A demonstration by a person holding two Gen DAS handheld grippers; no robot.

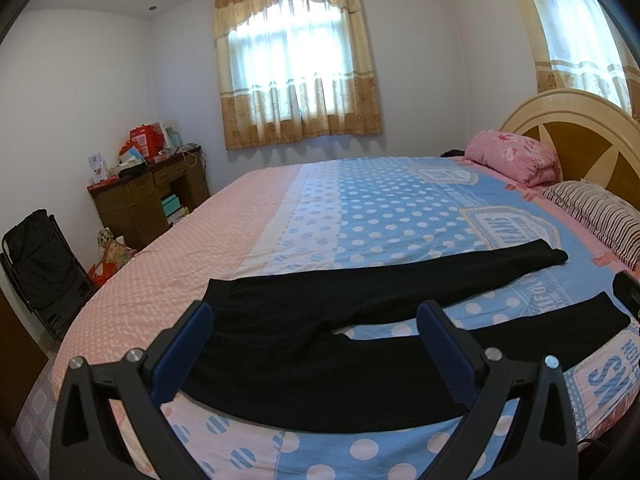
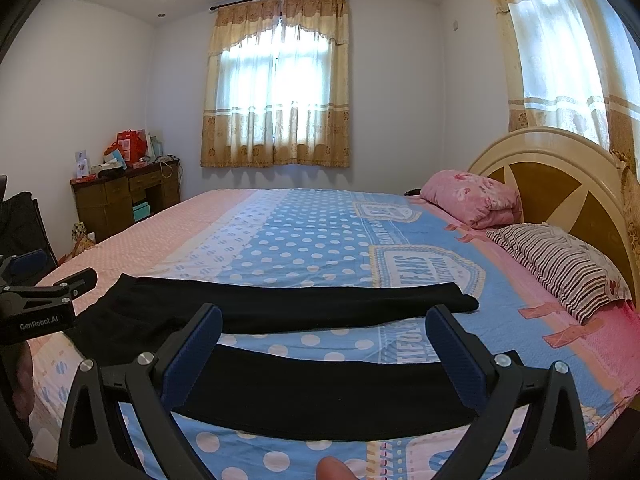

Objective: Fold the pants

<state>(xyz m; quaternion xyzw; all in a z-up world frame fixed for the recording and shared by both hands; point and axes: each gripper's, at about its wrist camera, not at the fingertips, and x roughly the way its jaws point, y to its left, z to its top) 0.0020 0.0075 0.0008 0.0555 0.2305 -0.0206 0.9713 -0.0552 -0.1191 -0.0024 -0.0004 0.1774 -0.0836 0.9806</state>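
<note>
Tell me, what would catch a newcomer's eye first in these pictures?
Probably the black pants, spread flat with both legs apart across a big bed covered in blue and pink polka dots. Next come the two open grippers, left gripper and right gripper, each poised just above the near edge of the pants. Behind, a bright curtained window glows on the far wall, and two pillows lie by the headboard on the right.

We read "GenRobot.AI" in white on the black body of the left gripper, at nine o'clock in the right wrist view. On the bedsheet a printed badge shows "JEANS" sideways, toward three o'clock. Other lettering on the sheet is cut off or too distorted to read.
</note>
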